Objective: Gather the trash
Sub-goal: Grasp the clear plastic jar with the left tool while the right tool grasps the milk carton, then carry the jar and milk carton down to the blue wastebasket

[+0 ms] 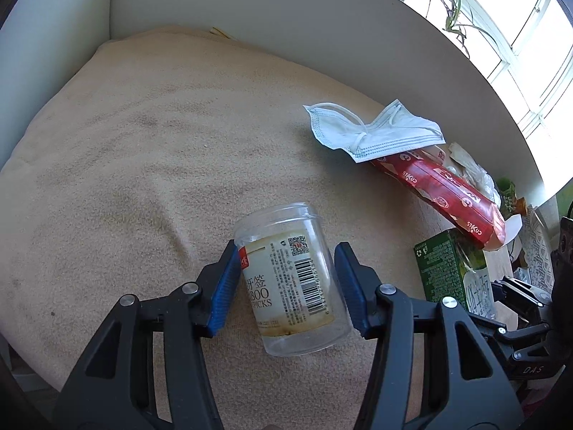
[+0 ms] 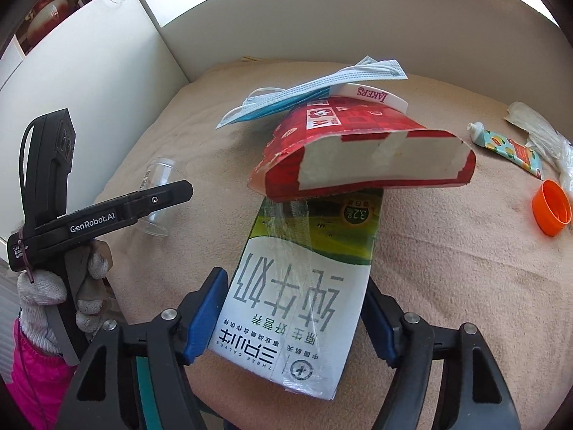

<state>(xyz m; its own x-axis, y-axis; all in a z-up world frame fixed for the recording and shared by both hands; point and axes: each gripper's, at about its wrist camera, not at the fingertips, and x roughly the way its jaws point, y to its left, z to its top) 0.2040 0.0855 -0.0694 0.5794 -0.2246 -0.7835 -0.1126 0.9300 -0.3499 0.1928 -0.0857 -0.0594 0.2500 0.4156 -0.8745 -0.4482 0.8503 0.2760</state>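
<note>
The left hand-held gripper (image 1: 286, 286) straddles a clear plastic toothpick jar (image 1: 292, 279) lying on its side on the beige towel (image 1: 125, 165) that covers the tabletop; its near blue pad appears to touch the jar's label side, while the far pad stands just off the wall, so the pinch does not look complete. The right hand-held gripper (image 2: 293, 319) has its jaws around a green-and-white milk carton (image 2: 301, 297) lying flat, pads at or just beside its two edges; whether they press cannot be told. A torn red box (image 2: 361, 157) rests across the carton's far end, with a face mask (image 2: 308, 86) draped on top. Further out lie a small tube (image 2: 508, 147), an orange cap (image 2: 551, 208) and crumpled plastic wrap (image 2: 540, 136). The step in hand appears to be the pickup. Next, both grips likely need firming before lifting, and the carton should be drawn out gently so the box and mask do not tumble.
</note>
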